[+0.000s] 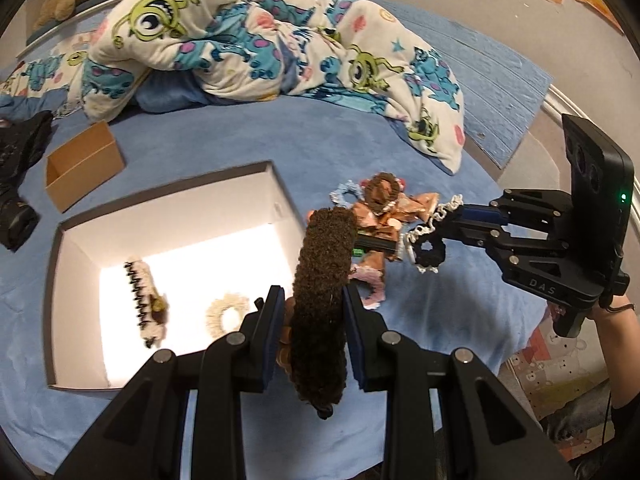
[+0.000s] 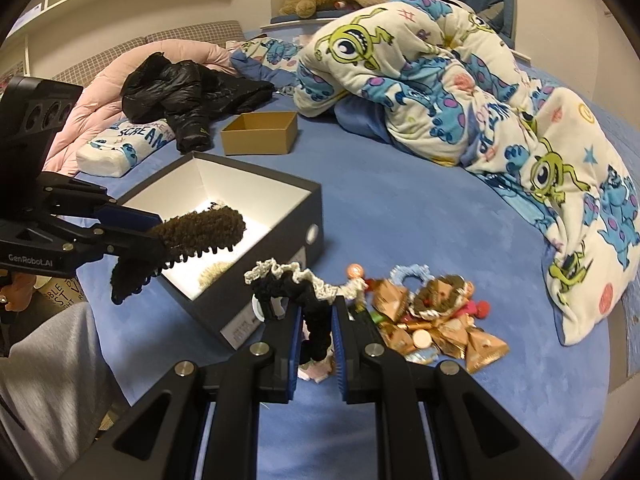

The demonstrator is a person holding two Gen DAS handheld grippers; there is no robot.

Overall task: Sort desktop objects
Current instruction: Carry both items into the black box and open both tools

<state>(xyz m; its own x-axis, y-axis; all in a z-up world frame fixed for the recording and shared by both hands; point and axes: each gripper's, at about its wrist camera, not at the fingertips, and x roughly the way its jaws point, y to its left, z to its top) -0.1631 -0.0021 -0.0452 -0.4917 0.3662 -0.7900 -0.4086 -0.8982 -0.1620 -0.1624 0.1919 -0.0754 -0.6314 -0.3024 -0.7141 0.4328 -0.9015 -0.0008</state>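
My left gripper (image 1: 311, 300) is shut on a fuzzy brown hair claw clip (image 1: 322, 300), held above the blue bed by the open dark box (image 1: 280, 196); both show in the right wrist view, gripper (image 2: 154, 236) and clip (image 2: 196, 232). My right gripper (image 2: 315, 320) is shut on a black scrunchie with cream lace trim (image 2: 308, 296), just left of the pile of hair accessories and gold wrappers (image 2: 432, 320). It shows in the left wrist view too (image 1: 428, 248). The box holds a cream clip (image 1: 146, 304) and a cream scrunchie (image 1: 226, 312).
A small brown cardboard box (image 2: 260, 132) sits beyond the dark box. A black jacket (image 2: 188, 92) and a pillow (image 2: 120, 148) lie at the left. A bunched cartoon duvet (image 2: 460, 92) fills the back and right of the bed.
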